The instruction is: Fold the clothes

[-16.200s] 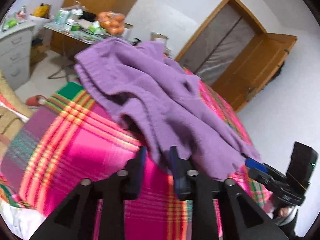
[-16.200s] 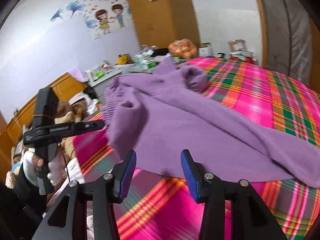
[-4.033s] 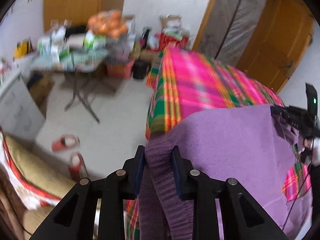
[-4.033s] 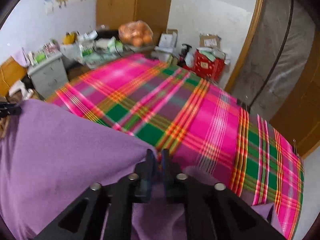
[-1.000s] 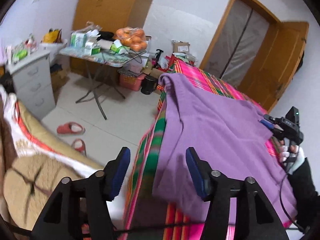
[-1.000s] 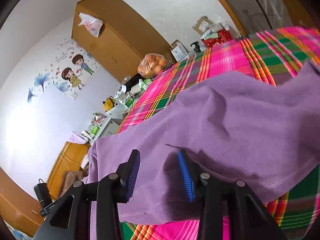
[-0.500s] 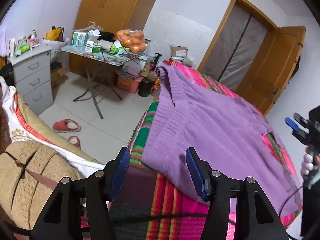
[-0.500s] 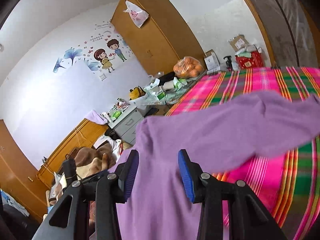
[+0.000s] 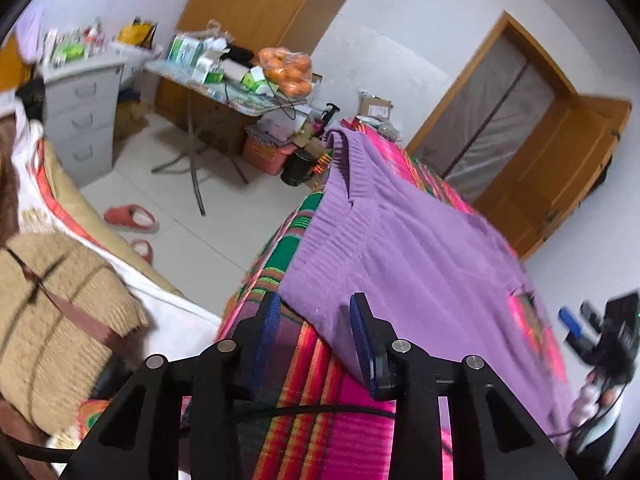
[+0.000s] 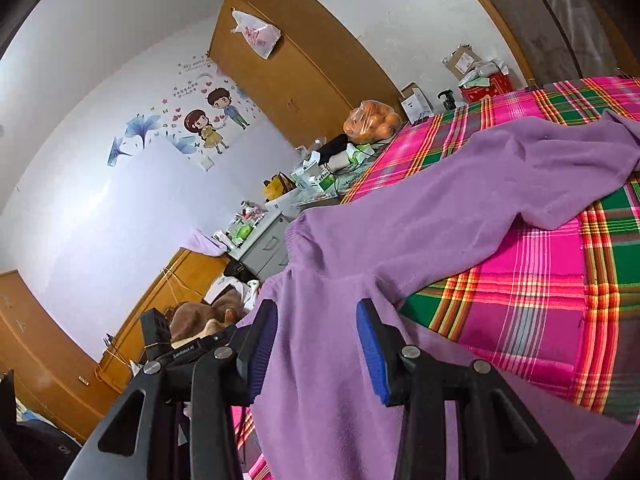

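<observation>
Both sets of jaws stand spread with nothing pinched. Left gripper (image 9: 316, 332): blue pads bracket the near corner of the purple sweater (image 9: 420, 264), cloth between them but not clamped. Right gripper (image 10: 316, 344): pads wide apart, sweater fabric passing under and between them.

Sweater lies spread flat on the plaid bedspread (image 9: 304, 392), near the bed's edge. In the left wrist view its ribbed band runs along the floor side, from the jaws toward 12 o'clock, ending in a raised ribbed point (image 9: 340, 148); the body extends toward 2 o'clock. In the right wrist view a sleeve (image 10: 560, 168) stretches toward 2 o'clock, cuff end farthest from the jaws.

Judgement: long axis lies from the left jaws away toward 1 o'clock. Left gripper is nearer the ribbed corner, right gripper nearer the sleeve junction. No fold visible; garment flat. Whether ribbed band is hem or collar: cannot tell.
</observation>
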### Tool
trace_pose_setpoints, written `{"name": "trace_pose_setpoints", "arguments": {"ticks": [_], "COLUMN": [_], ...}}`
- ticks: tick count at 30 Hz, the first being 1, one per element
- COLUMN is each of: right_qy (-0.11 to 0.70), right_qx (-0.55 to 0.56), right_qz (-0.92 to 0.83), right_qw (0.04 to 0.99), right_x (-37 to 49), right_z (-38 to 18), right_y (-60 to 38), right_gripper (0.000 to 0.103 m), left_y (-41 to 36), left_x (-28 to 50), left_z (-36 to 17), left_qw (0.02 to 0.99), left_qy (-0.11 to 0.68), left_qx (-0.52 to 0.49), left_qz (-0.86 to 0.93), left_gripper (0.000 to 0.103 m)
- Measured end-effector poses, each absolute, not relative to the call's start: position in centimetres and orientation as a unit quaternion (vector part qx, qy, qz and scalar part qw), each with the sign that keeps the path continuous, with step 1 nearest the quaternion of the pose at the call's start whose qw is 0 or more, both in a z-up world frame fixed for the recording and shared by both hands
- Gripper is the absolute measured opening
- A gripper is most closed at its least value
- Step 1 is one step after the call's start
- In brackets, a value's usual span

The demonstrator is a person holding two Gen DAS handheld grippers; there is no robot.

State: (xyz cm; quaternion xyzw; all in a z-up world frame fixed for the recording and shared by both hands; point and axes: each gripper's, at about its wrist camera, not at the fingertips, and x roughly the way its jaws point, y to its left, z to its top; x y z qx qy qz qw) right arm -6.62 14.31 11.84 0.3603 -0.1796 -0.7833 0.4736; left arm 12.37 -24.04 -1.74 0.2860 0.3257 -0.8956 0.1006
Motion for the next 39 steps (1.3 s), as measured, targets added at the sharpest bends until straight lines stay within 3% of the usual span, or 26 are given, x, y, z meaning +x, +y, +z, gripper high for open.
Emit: {"name": "trace_pose_setpoints", "arguments": {"ticks": [9, 10, 12, 19, 27, 33, 36, 39], "right_qy": [-0.186, -0.187, -0.189, -0.194, -0.191, -0.189, -0.189, -0.189], "right_qx": [0.358, 0.359, 0.361, 0.365, 0.390, 0.395, 0.394, 0.392], "right_qz": [-0.780, -0.780, -0.780, -0.782, -0.784, -0.783, -0.782, -0.781], "right_qw": [0.479, 0.478, 0.475, 0.467, 0.443, 0.442, 0.445, 0.448], "right_x": [-6.0, -6.0, -5.9, -5.9, -6.8, -7.1, -7.1, -7.1], "right_z": [11.9, 11.8, 11.7, 11.4, 9.8, 9.3, 9.3, 9.4], "right_y": [14.0, 14.1, 14.2, 14.4, 14.0, 14.1, 14.1, 14.1], "right_gripper": [0.042, 0.042, 0.042, 0.042, 0.042, 0.042, 0.043, 0.044], "left_y": [-23.0, -23.0, -23.3, -24.7, -25.8, -25.9, -26.0, -26.8], "left_x": [9.8, 9.9, 10.2, 12.6, 14.6, 15.1, 15.3, 15.1], "left_z": [-1.0, -1.1, -1.4, -0.6, -2.4, -1.2, -0.4, 1.6], "left_qw": [0.128, 0.130, 0.131, 0.130, 0.164, 0.175, 0.178, 0.183], "left_qy": [0.292, 0.296, 0.308, 0.346, 0.358, 0.325, 0.306, 0.281], "left_qx": [0.319, 0.316, 0.311, 0.255, 0.274, 0.275, 0.275, 0.256], "left_qz": [-0.893, -0.892, -0.890, -0.893, -0.877, -0.888, -0.894, -0.907], "left_gripper": [0.036, 0.034, 0.015, 0.008, 0.008, 0.009, 0.015, 0.032]}}
